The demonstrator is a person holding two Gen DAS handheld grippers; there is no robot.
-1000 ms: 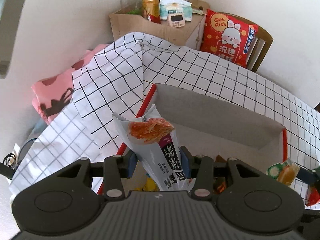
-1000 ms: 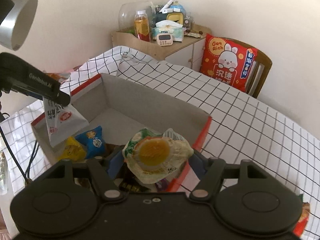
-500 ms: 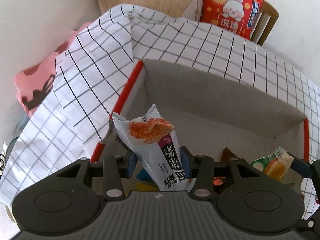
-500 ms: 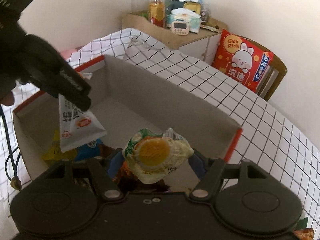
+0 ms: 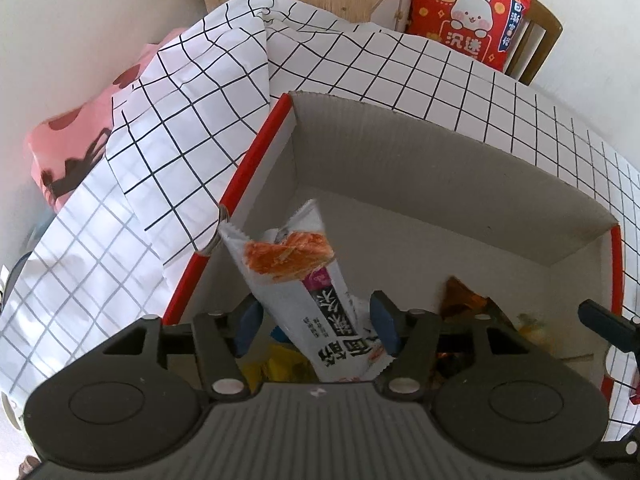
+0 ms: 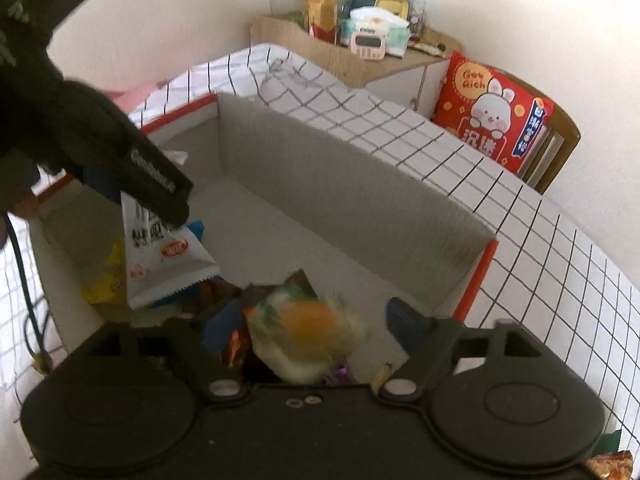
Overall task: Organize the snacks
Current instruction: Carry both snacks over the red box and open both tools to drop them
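- Progress looks partial: the cardboard box on the checked cloth already holds several packets at its near end, with most of its floor bare.
- Left gripper hangs over the box's left end; its jaws are opening, gaps show on both sides of the white packet between them, so it looks released, not yet lying flat.
- Right gripper is over the pile, jaws opening and clear of the blurred egg packet, seemingly dropping.
- Left to do: at least one packet lies outside at the right, cut off by the frame.
- Hidden: the grippers' bodies cover the pile; its colours smear, so no count.
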